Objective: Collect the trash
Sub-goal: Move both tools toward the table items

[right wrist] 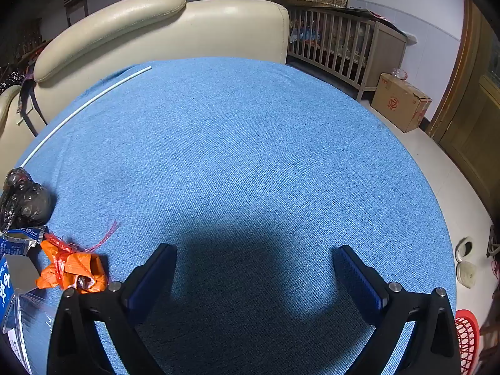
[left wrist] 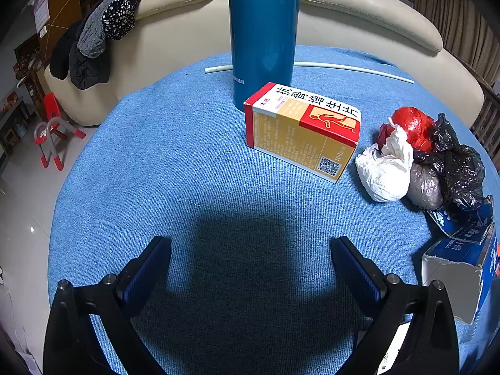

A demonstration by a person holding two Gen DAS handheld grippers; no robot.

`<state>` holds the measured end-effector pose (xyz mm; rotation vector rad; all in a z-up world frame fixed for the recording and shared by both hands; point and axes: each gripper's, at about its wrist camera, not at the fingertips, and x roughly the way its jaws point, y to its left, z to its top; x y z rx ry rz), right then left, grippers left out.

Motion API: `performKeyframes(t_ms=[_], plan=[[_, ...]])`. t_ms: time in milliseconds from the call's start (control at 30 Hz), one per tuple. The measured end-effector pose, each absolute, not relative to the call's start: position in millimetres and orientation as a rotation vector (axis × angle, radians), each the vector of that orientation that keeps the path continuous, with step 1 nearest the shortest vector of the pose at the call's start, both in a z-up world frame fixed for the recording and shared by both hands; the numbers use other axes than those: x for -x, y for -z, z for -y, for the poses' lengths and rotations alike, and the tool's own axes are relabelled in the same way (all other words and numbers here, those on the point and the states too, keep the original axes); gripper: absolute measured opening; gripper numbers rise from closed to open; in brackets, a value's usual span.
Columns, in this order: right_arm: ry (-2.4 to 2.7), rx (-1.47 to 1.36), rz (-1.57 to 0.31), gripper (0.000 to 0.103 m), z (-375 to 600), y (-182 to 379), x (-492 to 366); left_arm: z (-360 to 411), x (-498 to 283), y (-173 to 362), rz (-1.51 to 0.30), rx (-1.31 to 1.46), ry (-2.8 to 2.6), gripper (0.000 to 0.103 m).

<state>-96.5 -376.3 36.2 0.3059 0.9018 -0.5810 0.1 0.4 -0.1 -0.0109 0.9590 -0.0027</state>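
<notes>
Left wrist view: the left gripper (left wrist: 250, 262) hangs tilted down over a round worktop covered in blue woven cloth (left wrist: 150, 168), its blue-padded fingers (left wrist: 147, 265) spread as wide as they go and holding nothing. Ahead stands a tall teal metal flask (left wrist: 262, 31), with a thin white plastic tube (left wrist: 353, 69) lying behind it. Just in front of the flask lies a red, white and yellow cardboard medicine box (left wrist: 301, 131). To its right is the trash: a crumpled white tissue wad (left wrist: 386, 168), a red plastic bag ball (left wrist: 412, 126), a grey wrapped lump (left wrist: 425, 187), a scrunched black plastic bag (left wrist: 459, 168) and a torn blue-and-white carton (left wrist: 462, 262), all bunched together at the rim.

In the right wrist view, the right gripper (right wrist: 254, 265) is likewise fully open and empty above bare cloth. A crumpled orange plastic bag with red string (right wrist: 75, 268) lies just beside its left finger. A red mesh basket (right wrist: 467, 337) shows at floor level, lower right.

Nothing looks collected yet. The risks, as judged: the light, slippery bags may slide off the rim or squeeze out of a closing grip, and a careless sweep could topple the flask.
</notes>
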Motion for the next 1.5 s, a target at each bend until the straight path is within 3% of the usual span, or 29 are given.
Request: performKeyframes(t_ms=[933, 1233, 1500], plan=[[0.447, -0.271, -0.960, 0.103, 388, -36, 88, -2, 13, -9, -0.944, -0.042, 0.063, 0.103], [0.444, -0.333, -0.854, 0.103, 399, -88, 169, 1, 86, -55, -0.836, -0.016, 0.155, 0.103], [0.322, -0.378, -0.757, 0.103, 349, -119, 239, 20, 136, -77, -0.808, -0.029, 0.228, 0.103]])
